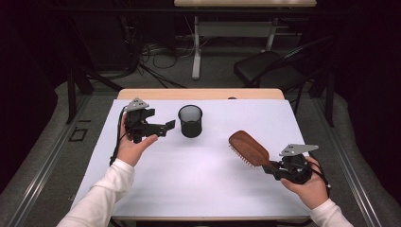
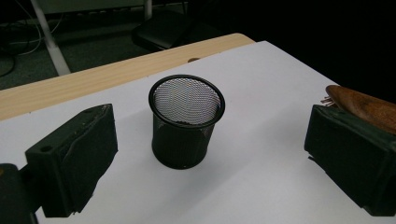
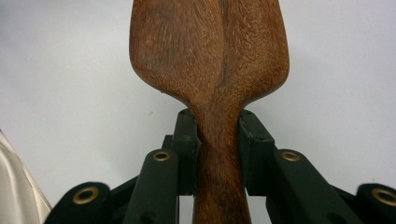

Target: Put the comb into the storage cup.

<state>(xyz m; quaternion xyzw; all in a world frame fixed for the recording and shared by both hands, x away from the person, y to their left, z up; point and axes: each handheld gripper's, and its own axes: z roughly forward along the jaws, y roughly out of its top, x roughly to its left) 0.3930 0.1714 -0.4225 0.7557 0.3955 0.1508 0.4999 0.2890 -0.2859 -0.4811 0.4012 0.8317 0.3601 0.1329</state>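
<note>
My right hand-held gripper [image 3: 218, 140] clamps the brush [image 1: 249, 149] by its handle, my left hand-held gripper [image 2: 210, 154] gapes wide, holding nothing, facing the empty mesh cup [image 2: 186, 122] on the counter [image 1: 198, 165].

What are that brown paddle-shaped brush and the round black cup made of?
The brown paddle-shaped brush looks like reddish wood with a smooth matte finish: grain streaks run along its back. The round black cup seems to be fine metal mesh, painted black, since light shows through its woven wall; it could be coated wire.

I read this as a lab: dark curtained surround, loose floor cables [image 1: 156, 54], bare desk frame [image 1: 196, 42], paper-covered table [image 1: 208, 184].
</note>
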